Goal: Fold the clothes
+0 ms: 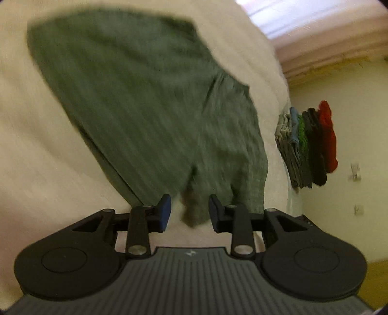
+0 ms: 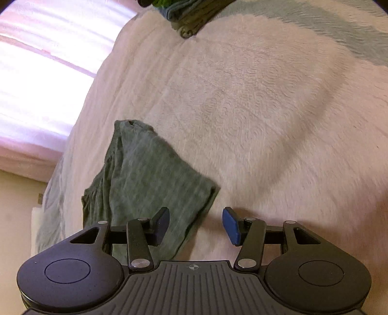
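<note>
green garment (image 1: 145, 101) lies spread on a fuzzy cream blanket (image 1: 36, 157) that covers the bed, motion-blurred in the left wrist view. it takes up most of that frame, wide end toward the upper left, narrowing toward the gripper. a small bunched corner of the fabric hangs down right between the fingers of the left gripper (image 1: 189, 213) — jaws parted a moderate way, pads either side of that corner, not pinched on it as far as can be told. blue pad visible on the left finger (image 1: 165, 212).

right wrist view: the same garment (image 2: 150, 174) shows as a folded or doubled piece with a rumpled edge on its left, lying on the blanket (image 2: 266, 109). right gripper (image 2: 196, 224) has fingers set wide, nothing between them; its left finger sits over the garment's lower edge, the right finger with blue pad (image 2: 230, 225) is over bare blanket — touching or hovering cannot be told.

stack of folded clothes (image 1: 308, 145) sits at the blanket's far edge in the left view, red, dark, green, blue and grey layers. its corner (image 2: 184, 14) shows at the top of the right view, well apart from the garment. bright window (image 2: 36, 72) to the left there.
</note>
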`<state>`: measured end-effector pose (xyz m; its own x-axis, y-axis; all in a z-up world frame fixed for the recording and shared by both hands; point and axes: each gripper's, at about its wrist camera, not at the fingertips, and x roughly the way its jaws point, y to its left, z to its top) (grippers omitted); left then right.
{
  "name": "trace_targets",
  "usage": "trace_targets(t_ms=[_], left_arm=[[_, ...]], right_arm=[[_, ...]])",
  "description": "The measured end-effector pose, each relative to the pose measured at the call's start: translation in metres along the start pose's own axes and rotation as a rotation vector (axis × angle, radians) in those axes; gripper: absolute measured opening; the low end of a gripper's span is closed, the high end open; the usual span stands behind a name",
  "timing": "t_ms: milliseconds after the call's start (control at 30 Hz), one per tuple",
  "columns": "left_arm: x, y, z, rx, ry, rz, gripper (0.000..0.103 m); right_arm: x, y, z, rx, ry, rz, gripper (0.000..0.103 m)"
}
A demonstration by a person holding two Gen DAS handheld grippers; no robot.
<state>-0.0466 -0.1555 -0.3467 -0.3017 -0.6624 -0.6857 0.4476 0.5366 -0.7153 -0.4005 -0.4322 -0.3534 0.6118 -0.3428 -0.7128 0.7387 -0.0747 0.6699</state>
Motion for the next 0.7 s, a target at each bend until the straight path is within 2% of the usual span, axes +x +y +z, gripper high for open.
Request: trace_targets(t_ms=[100,233,300,333,367,533,567,667,700], left_arm=[[0.022,0.004,-0.014,-0.079,0.0,0.02,0.028],[0.045,0.001,-0.026,-0.122,0.002,0.027,0.028],[0.054,0.005,-0.03,-0.18,-0.003,-0.005,0.022],[0.059,0.007,-0.032,-0.209,-0.006,-0.023,0.012],[0.057,0.008,-0.033,-0.216,-0.002,-0.049,0.002],[0.042,0.012,-0.033,-0.233,0.02,-0.187,0.001],[0.043,0.016,-0.035,-0.245,0.041,-0.188,0.001],[0.056,0.025,-0.04,-0.266,0.089,-0.113,0.001],[0.055,0.022,-0.039,-0.243,0.098,-0.092,0.001]], right_arm=[[0.01,-0.008,0.011,-0.011,0.033,0.027,0.053],[0.013,-0.024,0.022,0.009,0.057,0.087,0.052],[0.011,-0.025,0.029,-0.006,0.075,0.092,0.009],[0.007,-0.025,0.031,-0.024,0.084,0.084,0.001],[-0.002,-0.026,0.033,-0.048,0.078,0.083,0.001],[-0.039,-0.027,0.054,-0.123,0.017,0.071,0.001],[-0.043,-0.028,0.056,-0.137,0.014,0.059,0.001],[-0.034,-0.032,0.055,-0.188,0.048,-0.012,0.001],[-0.033,-0.032,0.054,-0.203,0.054,-0.037,0.001]])
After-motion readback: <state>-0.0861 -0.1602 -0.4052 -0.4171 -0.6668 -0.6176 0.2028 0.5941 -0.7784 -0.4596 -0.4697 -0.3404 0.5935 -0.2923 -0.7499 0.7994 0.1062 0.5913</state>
